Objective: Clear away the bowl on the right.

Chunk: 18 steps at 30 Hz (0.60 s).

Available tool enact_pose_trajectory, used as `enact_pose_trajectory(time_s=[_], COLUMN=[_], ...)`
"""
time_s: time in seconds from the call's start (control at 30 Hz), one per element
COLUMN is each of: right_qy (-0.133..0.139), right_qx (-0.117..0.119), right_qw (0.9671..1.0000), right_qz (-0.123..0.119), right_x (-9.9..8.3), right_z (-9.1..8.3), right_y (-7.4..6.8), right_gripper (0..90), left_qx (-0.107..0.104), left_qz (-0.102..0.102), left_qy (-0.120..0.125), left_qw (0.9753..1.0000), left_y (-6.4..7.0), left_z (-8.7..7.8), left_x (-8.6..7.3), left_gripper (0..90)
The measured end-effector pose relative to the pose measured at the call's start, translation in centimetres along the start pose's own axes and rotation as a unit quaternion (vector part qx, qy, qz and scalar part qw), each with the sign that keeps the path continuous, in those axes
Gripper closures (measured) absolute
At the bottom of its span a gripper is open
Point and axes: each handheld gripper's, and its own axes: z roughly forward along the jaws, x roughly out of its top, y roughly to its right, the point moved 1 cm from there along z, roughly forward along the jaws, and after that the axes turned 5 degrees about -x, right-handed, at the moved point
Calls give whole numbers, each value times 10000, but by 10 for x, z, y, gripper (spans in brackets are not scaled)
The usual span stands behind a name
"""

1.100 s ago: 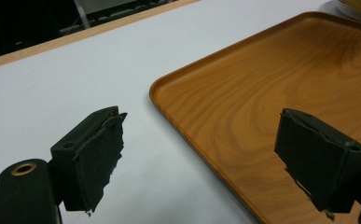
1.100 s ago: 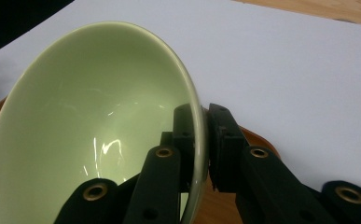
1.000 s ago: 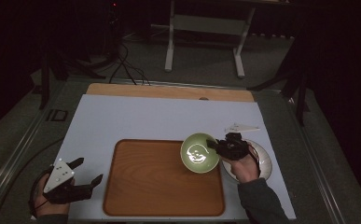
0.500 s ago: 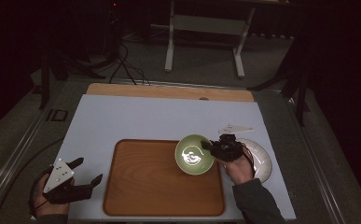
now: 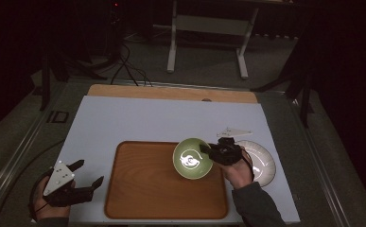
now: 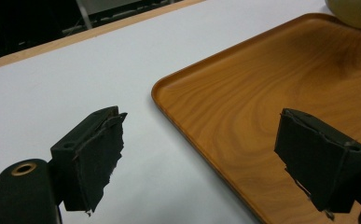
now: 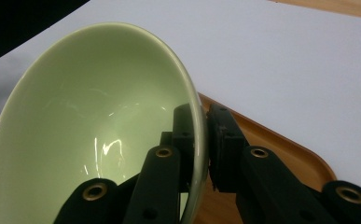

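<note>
In a dark room, a white-topped table [image 5: 138,120] carries a wooden tray [image 5: 152,189]. The right gripper [image 5: 208,151], jaws pinching the rim of a green bowl [image 5: 191,158], has carried it leftward off the white plate [image 5: 262,163] within the last second; the bowl now hangs tilted over the tray's far right corner, apparently about to be set down. The left gripper [image 5: 90,174] waits, jaws spread, beside the tray's near left edge.
</note>
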Motion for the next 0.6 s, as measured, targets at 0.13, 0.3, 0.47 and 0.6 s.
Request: enact_pose_trajectory(time_s=[0.13,0.3,0.47,0.6], right_qy=[-34,-58,-75,-74], right_qx=[19,76,140,150], right_qw=[10000,9999,9998,9998], right_qz=[-40,-63,-84,-98], right_x=[-1,-2,-2,-3], right_z=[4,7,10,11], right_y=[-4,-8,-12,-15], right_gripper=[818,818,818,818], left_qx=[6,5,5,8], left_qz=[-7,-2,-3,-2], left_qy=[12,7,14,15], left_qw=[10000,10000,10000,10000], left_y=[0,0,0,0], left_z=[0,0,0,0], left_x=[0,0,0,0], left_gripper=[151,151,151,150])
